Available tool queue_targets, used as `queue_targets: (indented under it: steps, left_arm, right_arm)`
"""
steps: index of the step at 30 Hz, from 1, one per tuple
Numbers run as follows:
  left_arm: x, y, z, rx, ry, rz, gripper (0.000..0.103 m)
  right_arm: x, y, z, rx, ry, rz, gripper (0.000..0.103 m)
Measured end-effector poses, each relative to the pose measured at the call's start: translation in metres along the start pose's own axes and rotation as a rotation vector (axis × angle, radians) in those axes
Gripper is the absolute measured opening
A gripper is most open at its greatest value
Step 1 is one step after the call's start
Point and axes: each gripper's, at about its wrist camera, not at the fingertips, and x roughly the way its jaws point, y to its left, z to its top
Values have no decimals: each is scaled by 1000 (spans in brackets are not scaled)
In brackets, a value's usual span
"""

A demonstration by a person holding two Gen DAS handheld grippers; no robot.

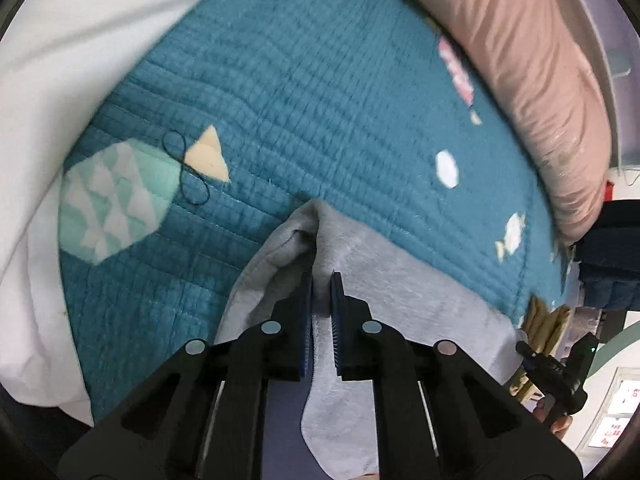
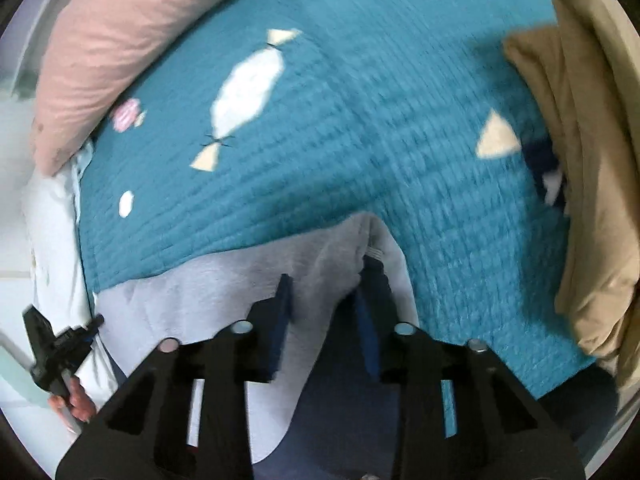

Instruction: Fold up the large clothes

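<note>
closest in, the left gripper (image 1: 322,280) is pinched narrow on a raised fold of the grey garment (image 1: 384,280), and the right gripper (image 2: 324,292) stands wider with a bunched grey corner clamped between its pads, the cloth hanging off the near edge of the teal quilt (image 1: 300,92). only the left view shows white bedding (image 1: 80,28) along the quilt's far left, only the right view a tan garment (image 2: 592,160) heaped at its right edge. beyond lies open quilt up to the pink pillow (image 2: 132,28).

Garment (image 1: 384,280) on quilt (image 1: 304,92) (pillow (image 1: 532,76) behind)
</note>
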Motion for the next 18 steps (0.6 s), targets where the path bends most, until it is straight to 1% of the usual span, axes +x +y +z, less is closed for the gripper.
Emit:
queue_targets:
  steps: [3,6,9,12,14,15,16,17,18]
  left_arm:
    - [-21,-5,-9,14,-56,-34,9]
    - [-42,-5,-19,22,-93,-39,8]
    - [-62,10,-29,-7,-117,-68,9]
    - [-70,24,-35,-28,-143,-64,9]
    - [-66,46,-36,-83,-138,-68,9]
    - [-56,58,-35,-119,-117,-80,9]
    - [-46,65,-32,-151,-99,-76,9]
    - [-33,71,-29,-194,-62,-71,9]
    - [-25,70,-28,-197,-40,-64,9]
  right_arm:
    - [-10,11,4,-31,-25,15,23]
    - [-18,24,12,-62,-43,43,22]
    - [-19,34,19,-78,-45,69,21]
    - [-14,43,21,-90,-44,86,21]
    - [-5,46,23,-115,-36,76,21]
    - [0,46,24,-115,-34,53,21]
    - [12,42,27,-116,-18,-25,21]
    - [25,36,28,-104,22,-61,21]
    - [30,30,27,-78,45,-41,22]
